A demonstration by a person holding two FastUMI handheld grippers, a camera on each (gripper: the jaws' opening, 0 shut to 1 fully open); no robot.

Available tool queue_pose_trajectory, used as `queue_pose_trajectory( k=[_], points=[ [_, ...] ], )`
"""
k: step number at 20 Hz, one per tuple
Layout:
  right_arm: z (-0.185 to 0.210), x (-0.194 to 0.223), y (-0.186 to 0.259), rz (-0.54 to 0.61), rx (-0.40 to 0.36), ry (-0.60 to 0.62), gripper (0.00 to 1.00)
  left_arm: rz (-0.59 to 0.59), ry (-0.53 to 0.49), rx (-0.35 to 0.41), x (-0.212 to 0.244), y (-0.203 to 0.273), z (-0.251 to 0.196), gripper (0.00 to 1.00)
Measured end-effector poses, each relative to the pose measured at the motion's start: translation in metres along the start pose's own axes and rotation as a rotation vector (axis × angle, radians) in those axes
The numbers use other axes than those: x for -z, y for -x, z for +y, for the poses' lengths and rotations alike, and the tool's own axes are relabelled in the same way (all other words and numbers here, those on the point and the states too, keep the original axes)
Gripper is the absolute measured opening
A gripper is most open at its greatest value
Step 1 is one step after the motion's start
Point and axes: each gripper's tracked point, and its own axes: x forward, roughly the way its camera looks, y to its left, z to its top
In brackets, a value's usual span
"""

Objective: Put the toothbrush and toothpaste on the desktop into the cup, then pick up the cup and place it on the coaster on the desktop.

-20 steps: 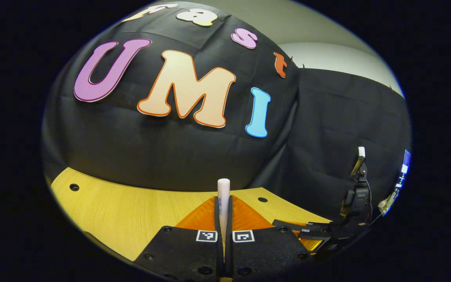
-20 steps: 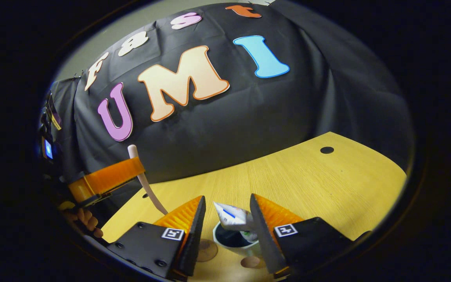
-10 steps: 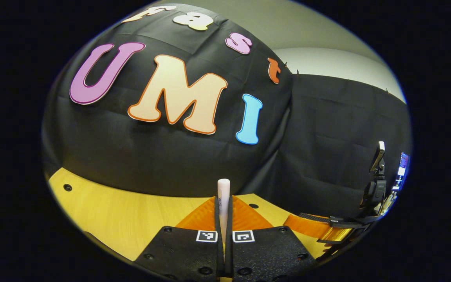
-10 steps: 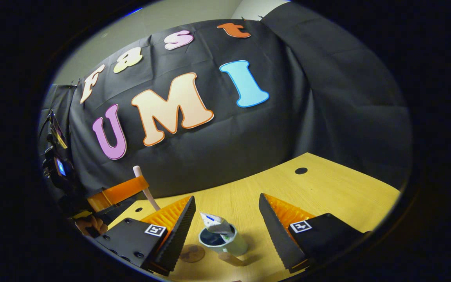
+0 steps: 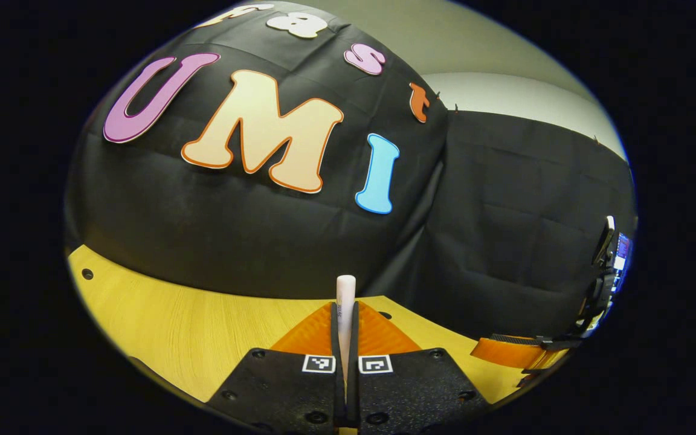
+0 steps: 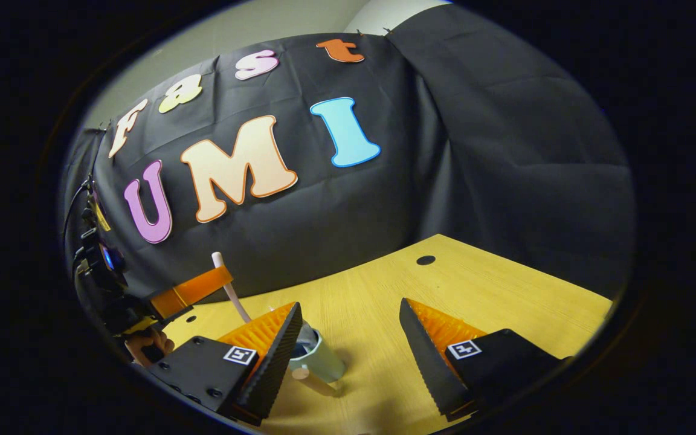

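Small print on toothbrush [image 5: 345, 308] handle — too blurred to read.

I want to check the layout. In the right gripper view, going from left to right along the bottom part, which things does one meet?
Left gripper holding the toothbrush → right gripper's own left finger → cup → bare desktop → its right finger.

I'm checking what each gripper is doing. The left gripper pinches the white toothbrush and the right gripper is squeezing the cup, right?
Not quite. In the right gripper view, the right gripper is open; the cup stands beside one finger. The left gripper does pinch the toothbrush.
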Motion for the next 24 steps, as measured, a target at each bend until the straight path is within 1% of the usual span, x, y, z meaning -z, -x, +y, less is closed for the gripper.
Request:
queue_pose_trajectory(
  k=[4, 7, 11, 14, 16, 21, 23, 24],
  points=[
    [-0.004, -0.003, 0.002, -0.004, 0.009, 0.007, 0.98, -0.013, -0.028, 0.005, -0.009, 0.001, -0.004, 0.00],
    [0.000, -0.005, 0.002, -0.005, 0.001, -0.001, 0.98, -0.034, -0.042, 0.010, -0.022, 0.000, -0.010, 0.00],
    [0.001, -0.004, 0.001, 0.000, -0.005, 0.000, 0.98, -0.043, -0.035, 0.028, -0.028, -0.003, -0.019, 0.00],
    [0.001, -0.001, 0.000, 0.010, -0.008, 0.004, 0.98, -0.023, -0.003, 0.045, -0.019, -0.008, -0.027, 0.00],
    [0.000, 0.002, 0.001, 0.018, -0.013, -0.001, 0.98, -0.006, 0.018, 0.040, -0.008, -0.008, -0.028, 0.00],
    [-0.003, 0.008, 0.001, 0.038, -0.024, 0.003, 0.98, 0.055, 0.026, 0.039, 0.020, -0.008, -0.026, 0.01],
    [-0.003, 0.010, 0.001, 0.045, -0.027, 0.002, 0.98, 0.070, 0.021, 0.034, 0.026, -0.005, -0.026, 0.05],
    [-0.003, 0.010, 0.002, 0.047, -0.030, 0.002, 0.98, 0.082, 0.021, 0.040, 0.029, -0.004, -0.027, 0.10]
  ],
)
